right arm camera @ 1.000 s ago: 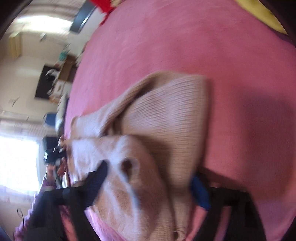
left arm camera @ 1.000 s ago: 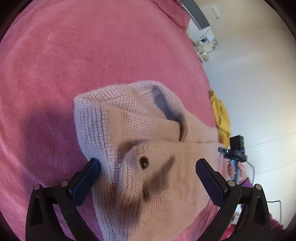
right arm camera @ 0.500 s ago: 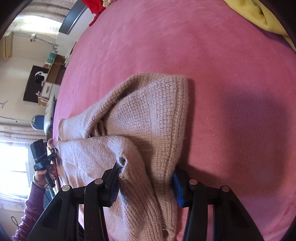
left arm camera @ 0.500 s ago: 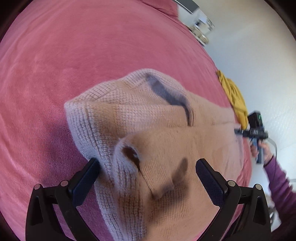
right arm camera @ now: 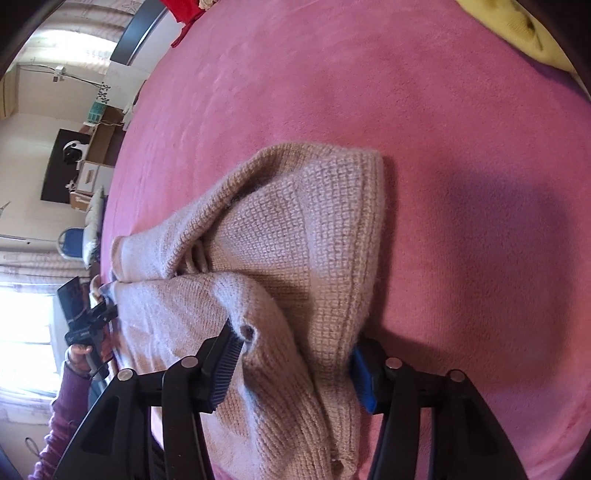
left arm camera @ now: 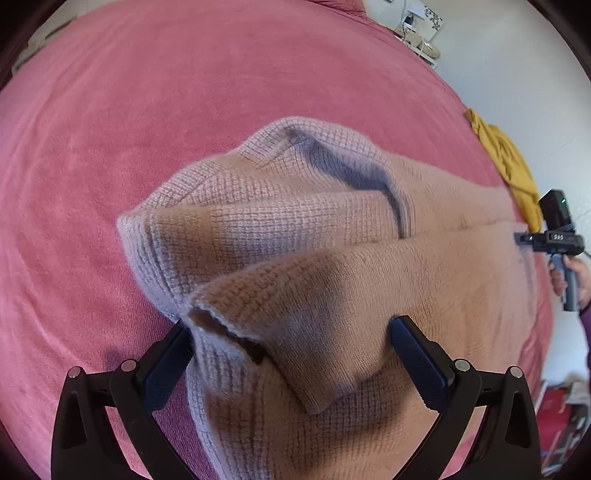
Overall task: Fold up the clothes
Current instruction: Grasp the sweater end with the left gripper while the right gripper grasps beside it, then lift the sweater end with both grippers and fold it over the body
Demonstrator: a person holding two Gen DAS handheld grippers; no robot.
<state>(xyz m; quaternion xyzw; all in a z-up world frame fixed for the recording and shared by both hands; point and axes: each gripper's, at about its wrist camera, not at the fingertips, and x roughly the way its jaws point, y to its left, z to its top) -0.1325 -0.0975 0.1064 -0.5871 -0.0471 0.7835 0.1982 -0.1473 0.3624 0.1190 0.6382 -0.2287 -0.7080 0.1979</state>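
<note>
A beige knitted sweater (left arm camera: 314,236) lies bunched on a pink bed cover (left arm camera: 147,92). It also shows in the right wrist view (right arm camera: 295,236). My left gripper (left arm camera: 291,354) is wide open, its jaws straddling a folded edge of the sweater. My right gripper (right arm camera: 295,365) is closed on a thick bunch of the sweater, with knit filling the gap between the blue pads (right arm camera: 364,384). Each gripper shows small at the sweater's far end in the other's view: the right one (left arm camera: 554,240) and the left one (right arm camera: 85,321).
A yellow garment (left arm camera: 509,166) lies at the bed's right edge; it also shows in the right wrist view (right arm camera: 517,26). A red item (right arm camera: 184,11) sits at the bed's far end. Shelves and boxes (right arm camera: 85,162) stand beyond the bed by a bright window.
My right gripper has narrowed on the sweater bunch and pulled it taut. My left gripper stays open while the sweater slid closer and stretched out between the two grippers.
</note>
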